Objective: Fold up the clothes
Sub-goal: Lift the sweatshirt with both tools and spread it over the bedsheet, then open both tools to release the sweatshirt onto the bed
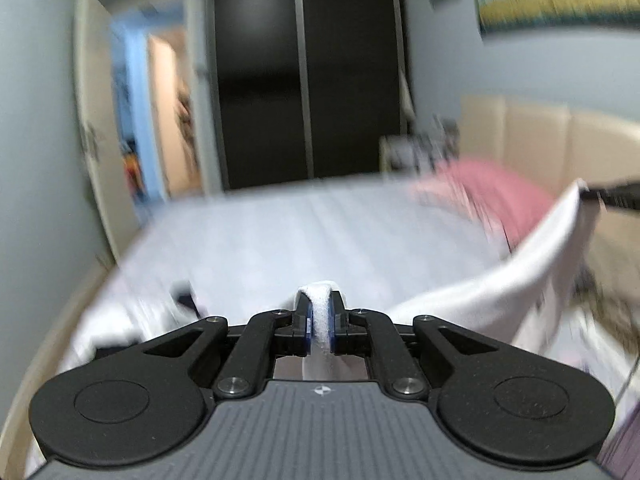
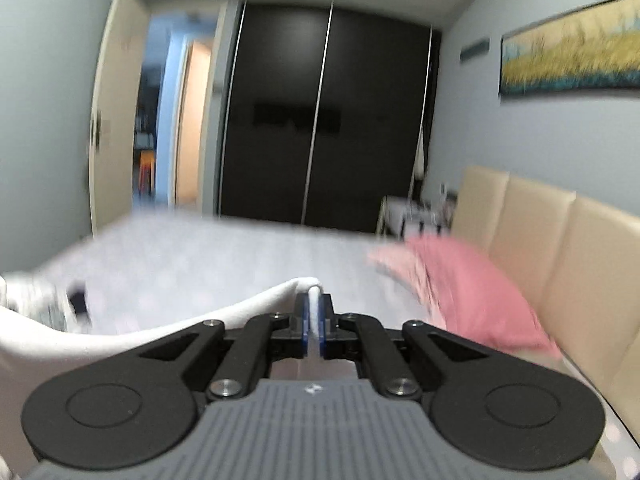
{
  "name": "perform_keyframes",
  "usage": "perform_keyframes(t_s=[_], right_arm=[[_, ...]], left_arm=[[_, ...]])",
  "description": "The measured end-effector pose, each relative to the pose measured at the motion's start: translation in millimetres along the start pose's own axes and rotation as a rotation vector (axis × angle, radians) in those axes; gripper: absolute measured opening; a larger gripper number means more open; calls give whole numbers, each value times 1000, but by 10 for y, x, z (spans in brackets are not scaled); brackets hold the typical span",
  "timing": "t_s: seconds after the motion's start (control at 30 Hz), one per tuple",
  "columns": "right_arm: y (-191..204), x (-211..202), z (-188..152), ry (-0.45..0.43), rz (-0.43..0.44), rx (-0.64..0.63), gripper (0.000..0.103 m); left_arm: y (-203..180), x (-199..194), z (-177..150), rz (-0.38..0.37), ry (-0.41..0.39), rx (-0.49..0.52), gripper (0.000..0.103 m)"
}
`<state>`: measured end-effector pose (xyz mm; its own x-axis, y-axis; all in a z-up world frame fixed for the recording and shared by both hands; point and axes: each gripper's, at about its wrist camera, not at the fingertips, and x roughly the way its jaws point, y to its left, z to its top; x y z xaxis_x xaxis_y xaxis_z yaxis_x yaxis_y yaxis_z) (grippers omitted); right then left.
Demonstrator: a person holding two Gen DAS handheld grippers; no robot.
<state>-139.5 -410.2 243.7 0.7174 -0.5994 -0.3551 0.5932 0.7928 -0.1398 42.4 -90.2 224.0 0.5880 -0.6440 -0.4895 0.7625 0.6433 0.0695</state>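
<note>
A white garment (image 1: 500, 288) hangs stretched above the bed between my two grippers. My left gripper (image 1: 320, 308) is shut on one bunched edge of it, the cloth showing between the blue pads. From there the fabric rises to the right, where the black tip of my right gripper (image 1: 608, 196) pinches its far corner. In the right wrist view my right gripper (image 2: 316, 308) is shut on a thin white fold, and the white garment (image 2: 140, 320) sags away to the left. Both views are blurred.
The bed (image 1: 300, 232) with a pale striped sheet lies below. A pink pillow (image 2: 472, 292) rests against the beige padded headboard (image 2: 560, 248) on the right. More crumpled clothes (image 1: 132, 316) lie at the left. A dark wardrobe (image 2: 320, 120) and an open doorway (image 2: 160, 128) stand beyond.
</note>
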Motion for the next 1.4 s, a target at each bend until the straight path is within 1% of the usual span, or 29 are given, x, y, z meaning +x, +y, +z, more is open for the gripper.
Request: perform_keyframes(t_s=[0.13, 0.2, 0.3, 0.43, 0.5, 0.6, 0.67, 0.73, 0.77, 0.8, 0.83, 0.9, 0.93, 0.97, 1.0, 1.07, 1.13, 1.27, 1.33, 1.4], right_arm=[[-107, 156, -776, 200, 24, -61, 5], [-132, 218, -1153, 295, 44, -102, 5], [-112, 264, -1718, 427, 85, -192, 5], [-31, 321, -2259, 587, 167, -311, 5], [49, 240, -2513, 665, 207, -368, 5], [46, 208, -2731, 748, 263, -422, 6], [34, 186, -2840, 798, 302, -442, 7], [21, 125, -2924, 827, 329, -442, 9], [6, 107, -2960, 838, 341, -440, 12], [-26, 107, -2973, 839, 347, -434, 14], [-42, 76, -2963, 832, 351, -427, 17], [-66, 16, -2895, 797, 372, -401, 22], [-82, -11, -2837, 774, 387, -386, 30], [-88, -29, -2781, 749, 402, -369, 35], [-101, -44, -2722, 725, 415, -353, 36], [-144, -61, -2625, 694, 432, -324, 37], [-166, -30, -2596, 688, 434, -295, 38], [-123, 88, -2710, 738, 442, -280, 37], [-65, 119, -2780, 754, 461, -290, 37], [-10, 128, -2844, 769, 493, -302, 37]], left_arm=[[-121, 372, -773, -83, 224, 52, 6], [-175, 453, -1098, -117, 315, 69, 6], [-263, 531, -1471, -177, 447, 102, 6], [-495, 454, -1872, -257, 597, 178, 6], [-578, 410, -2011, -290, 661, 209, 6], [-706, 316, -2159, -325, 748, 236, 7], [-734, 279, -2176, -343, 771, 246, 8], [-721, 249, -2117, -352, 772, 241, 14], [-713, 231, -2086, -361, 773, 241, 19], [-711, 209, -2037, -369, 759, 248, 22], [-709, 187, -1987, -375, 743, 255, 24], [-725, 181, -1892, -386, 707, 273, 32], [-745, 202, -1848, -388, 687, 284, 34], [-765, 222, -1804, -391, 666, 295, 40], [-786, 242, -1760, -394, 646, 306, 44], [-826, 283, -1672, -399, 605, 328, 44], [-914, 403, -1658, -420, 585, 371, 44], [-1167, 675, -1748, -476, 553, 478, 44], [-1257, 807, -1841, -478, 550, 519, 44], [-1297, 935, -1949, -485, 556, 539, 44]])
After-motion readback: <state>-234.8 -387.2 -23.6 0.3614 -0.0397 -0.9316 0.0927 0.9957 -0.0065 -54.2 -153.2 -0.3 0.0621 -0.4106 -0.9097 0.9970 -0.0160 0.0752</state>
